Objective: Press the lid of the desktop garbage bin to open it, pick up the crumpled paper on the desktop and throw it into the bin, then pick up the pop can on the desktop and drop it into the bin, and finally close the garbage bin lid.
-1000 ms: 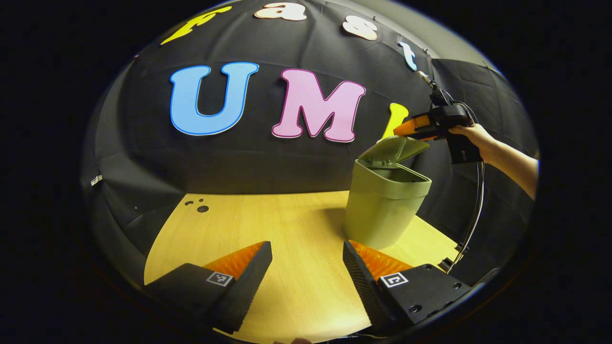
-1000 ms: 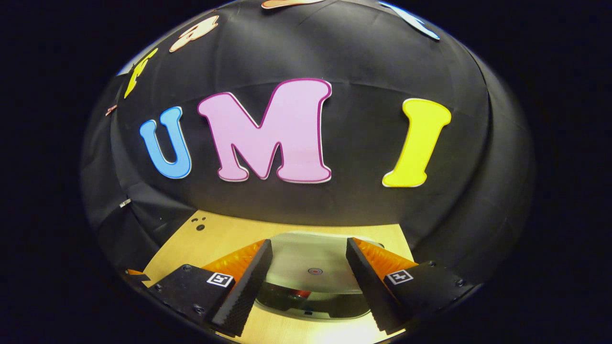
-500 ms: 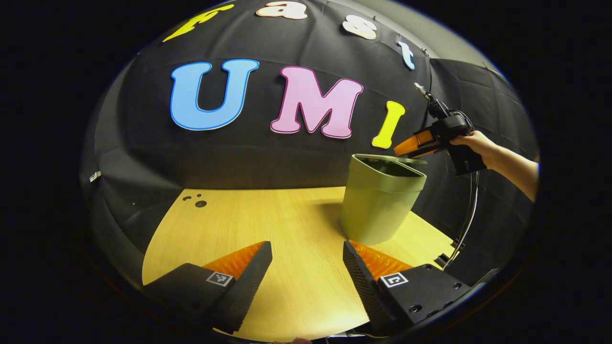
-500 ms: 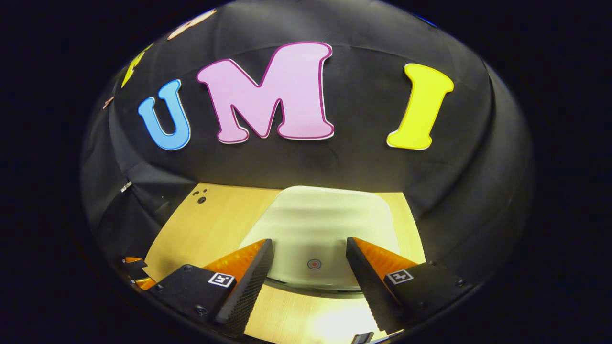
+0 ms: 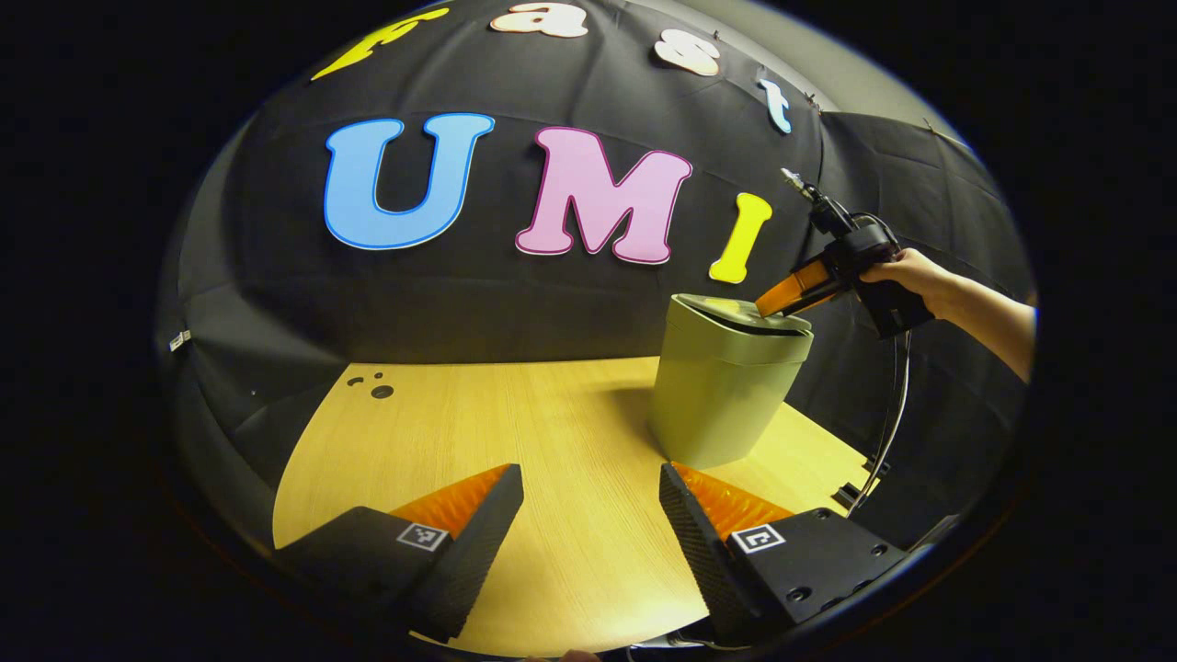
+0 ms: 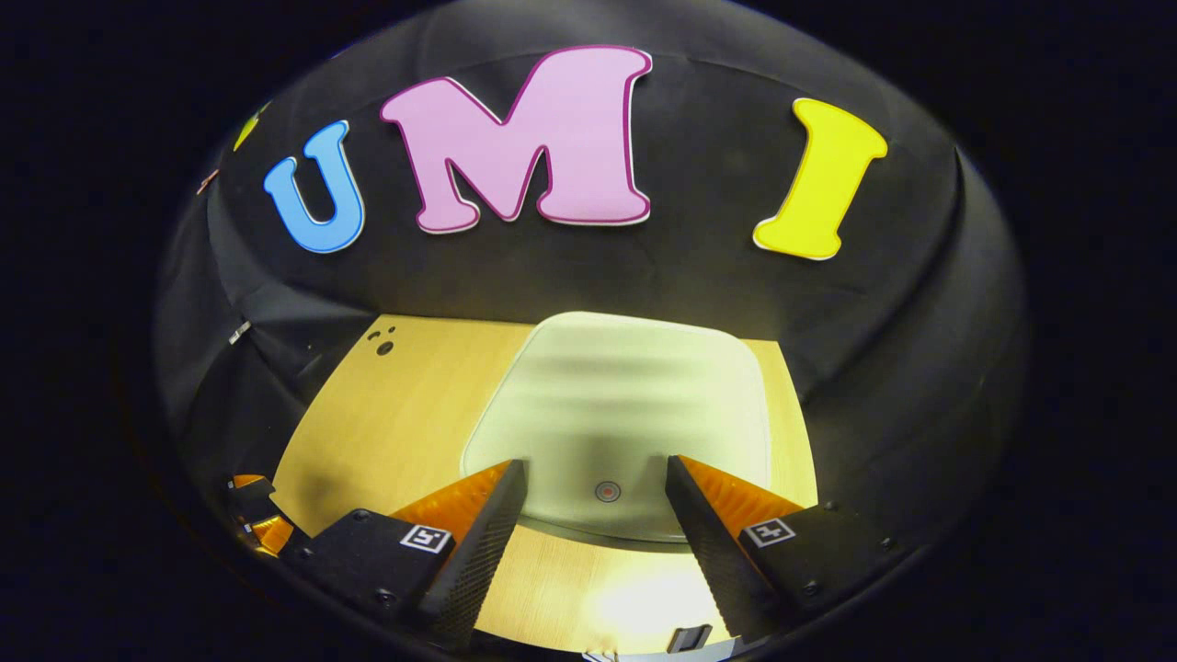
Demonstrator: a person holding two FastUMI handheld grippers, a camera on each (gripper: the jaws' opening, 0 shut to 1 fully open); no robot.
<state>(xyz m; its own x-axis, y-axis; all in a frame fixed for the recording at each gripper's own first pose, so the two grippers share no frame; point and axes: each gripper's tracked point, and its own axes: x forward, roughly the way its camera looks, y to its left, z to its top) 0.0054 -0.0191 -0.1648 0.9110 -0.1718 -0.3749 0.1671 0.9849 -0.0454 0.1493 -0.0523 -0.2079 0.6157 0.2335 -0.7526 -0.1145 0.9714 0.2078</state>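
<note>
The olive-green bin stands on the right part of the wooden table. Its lid lies almost flat on the rim. A hand holds my right gripper tilted down, with its fingertips on the lid's right side. In the right gripper view the pale lid spreads just beyond my right gripper, which is open with a small red dot between the fingers. My left gripper hovers open over the table's near side, holding nothing, and appears again as my left gripper low on the left.
A cable hangs from the right gripper down past the table's right edge. Small dark holes mark the table's far left corner. Black cloth closes the booth behind and beside the bin.
The bin's lid has swung from raised to nearly flat. The right gripper came down with it and tilted forward onto it. The left gripper barely moved.
</note>
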